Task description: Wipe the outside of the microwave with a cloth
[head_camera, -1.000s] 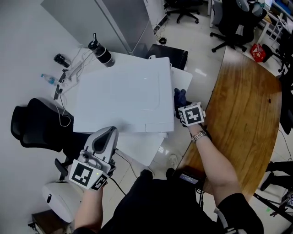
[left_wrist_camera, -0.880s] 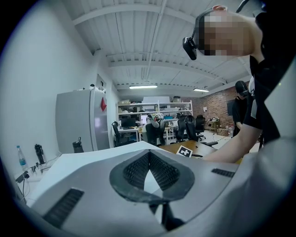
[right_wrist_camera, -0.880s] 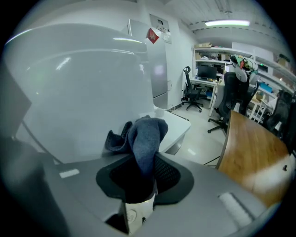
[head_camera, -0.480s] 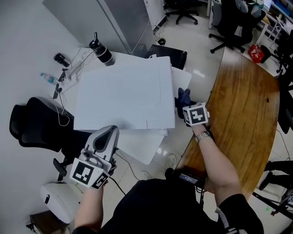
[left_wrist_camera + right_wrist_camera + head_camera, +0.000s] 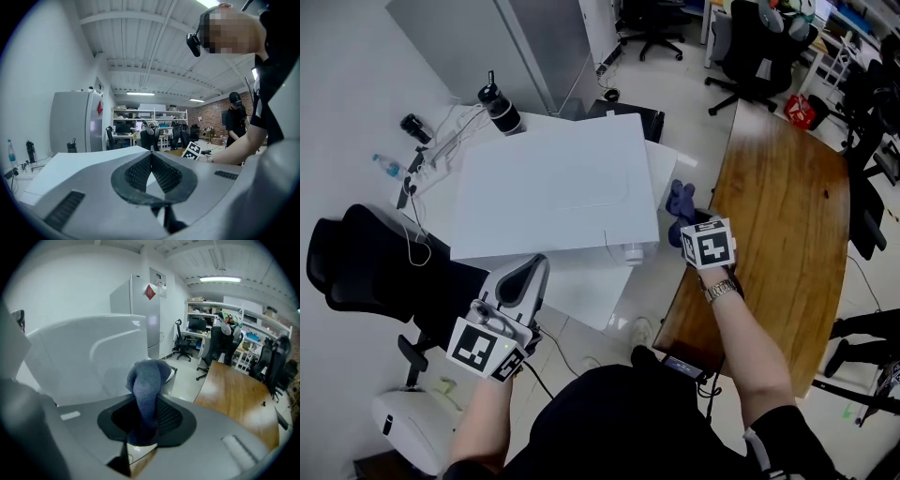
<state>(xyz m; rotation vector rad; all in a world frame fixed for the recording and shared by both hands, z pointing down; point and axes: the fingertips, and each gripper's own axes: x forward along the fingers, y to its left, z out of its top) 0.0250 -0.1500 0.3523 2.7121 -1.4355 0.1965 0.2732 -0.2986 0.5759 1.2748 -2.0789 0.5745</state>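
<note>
Cloth point(image 5: 147, 380), blue-grey and bunched into a thick fold, stands up from between the jaws of the right gripper point(image 5: 687, 221), which are clamped on its lower end while the rounded top pokes out ahead of the tips. Just beyond and to the left of this gripper sits the microwave point(image 5: 553, 192), a white box whose pale side wall fills much of the right gripper view behind the cloth; the head view shows the cloth close beside the microwave's right side, though I cannot tell whether the two touch. The microwave rests on a white table point(image 5: 581, 292), and a wooden table point(image 5: 778, 206) spreads out under and to the right of the right gripper. The left gripper point(image 5: 151, 156) is held low at the near left corner of the white table, its jaws pressed together with nothing between them, pointing nearly level across the microwave's flat top. Far ahead of the left gripper, past the microwave's back corner, a black bottle point(image 5: 499, 106) stands on the table, and a grey refrigerator point(image 5: 511, 37) rises behind it. To the left of the left gripper there is a black chair point(image 5: 361, 262).
</note>
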